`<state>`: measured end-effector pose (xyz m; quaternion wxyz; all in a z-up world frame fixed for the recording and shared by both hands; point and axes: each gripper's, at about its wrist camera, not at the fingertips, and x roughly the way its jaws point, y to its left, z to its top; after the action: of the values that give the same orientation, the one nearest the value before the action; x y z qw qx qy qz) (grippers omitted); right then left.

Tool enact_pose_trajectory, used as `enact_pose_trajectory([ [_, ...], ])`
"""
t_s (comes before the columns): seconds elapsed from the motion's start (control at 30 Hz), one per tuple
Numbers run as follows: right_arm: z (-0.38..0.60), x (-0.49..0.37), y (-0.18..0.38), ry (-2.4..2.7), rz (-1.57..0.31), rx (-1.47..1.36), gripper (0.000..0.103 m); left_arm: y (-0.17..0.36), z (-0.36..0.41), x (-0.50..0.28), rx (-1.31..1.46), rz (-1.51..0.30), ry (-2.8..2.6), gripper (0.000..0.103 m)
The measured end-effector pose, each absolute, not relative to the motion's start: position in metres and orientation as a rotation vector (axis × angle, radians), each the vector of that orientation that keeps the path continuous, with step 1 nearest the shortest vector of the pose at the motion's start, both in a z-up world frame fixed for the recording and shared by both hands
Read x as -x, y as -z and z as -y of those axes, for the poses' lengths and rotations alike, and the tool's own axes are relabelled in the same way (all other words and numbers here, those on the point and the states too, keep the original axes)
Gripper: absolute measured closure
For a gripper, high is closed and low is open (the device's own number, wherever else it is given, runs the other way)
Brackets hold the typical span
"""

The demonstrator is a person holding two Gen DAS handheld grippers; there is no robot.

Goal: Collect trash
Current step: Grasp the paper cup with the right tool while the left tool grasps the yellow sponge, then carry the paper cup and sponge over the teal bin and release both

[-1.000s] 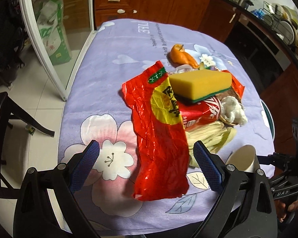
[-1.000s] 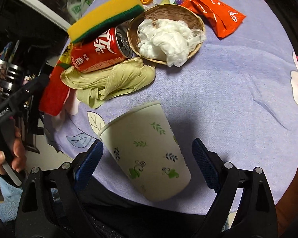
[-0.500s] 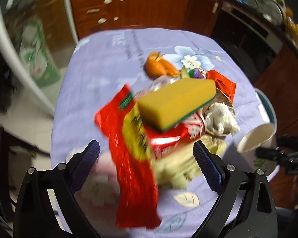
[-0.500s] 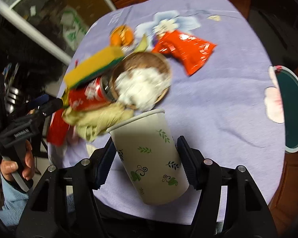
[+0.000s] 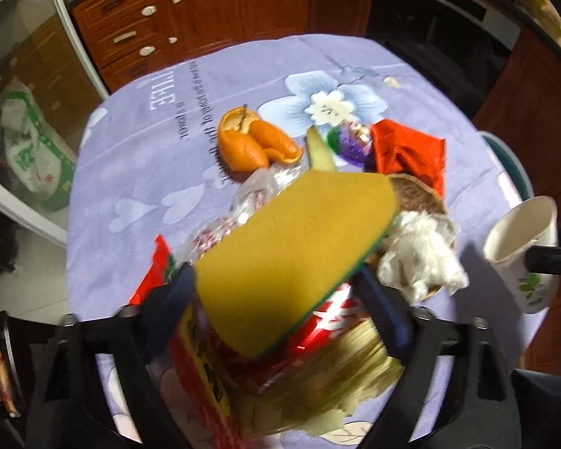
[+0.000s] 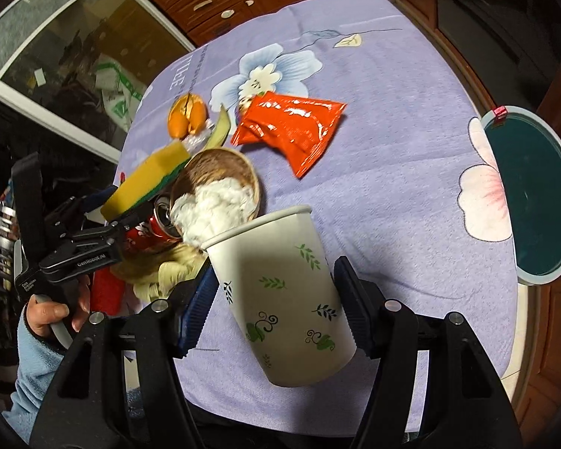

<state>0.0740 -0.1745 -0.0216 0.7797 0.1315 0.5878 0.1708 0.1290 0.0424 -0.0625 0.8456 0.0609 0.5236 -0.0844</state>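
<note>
A yellow sponge with a green underside (image 5: 295, 247) lies on top of the trash pile, over a red drink can (image 5: 333, 318). My left gripper (image 5: 280, 295) straddles the sponge. Its jaws are closing, and both blue pads touch the sponge's sides. In the right wrist view the sponge (image 6: 146, 179) shows between that gripper's fingers, above a hand (image 6: 52, 310) on the handle. My right gripper (image 6: 275, 299) is shut on a white paper cup with green leaf prints (image 6: 280, 284). The cup is tilted and held off the cloth. It shows as empty at the right edge (image 5: 520, 247).
On the lilac flowered cloth (image 6: 392, 149) lie orange peel (image 5: 254, 142), a red snack bag (image 6: 295, 131), a long red wrapper (image 5: 202, 366), pale husks (image 5: 336, 381) and a wicker bowl (image 5: 415, 191) of white tissue (image 5: 419, 258). A dark teal bin (image 6: 531, 187) stands past the table's right edge.
My left gripper moved forward over the pile and its jaws narrowed onto the sponge. My right gripper closed on the paper cup and raised it, swinging toward the table's middle.
</note>
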Motion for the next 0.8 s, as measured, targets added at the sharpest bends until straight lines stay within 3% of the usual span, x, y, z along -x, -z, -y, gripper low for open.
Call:
enact_pose_trajectory([
  [0.07, 0.178, -0.078, 0.022, -0.365, -1.270, -0.301, 0.042, 0.061, -0.042, -0.133, -0.113, -1.101, 0.212, 0.045],
  [0.17, 0.183, -0.082, 0.025, -0.358, -1.264, -0.326, 0.042, 0.061, -0.040, -0.137, -0.112, -1.097, 0.218, 0.060],
  [0.5, 0.213, -0.087, 0.017, -0.330, -1.208, -0.420, 0.043, 0.016, -0.026, -0.122, -0.060, -0.995, 0.207, 0.062],
  [0.8, 0.284, -0.081, -0.005, -0.265, -1.086, -0.542, 0.043, -0.017, 0.060, -0.116, -0.061, -0.961, 0.363, 0.062],
])
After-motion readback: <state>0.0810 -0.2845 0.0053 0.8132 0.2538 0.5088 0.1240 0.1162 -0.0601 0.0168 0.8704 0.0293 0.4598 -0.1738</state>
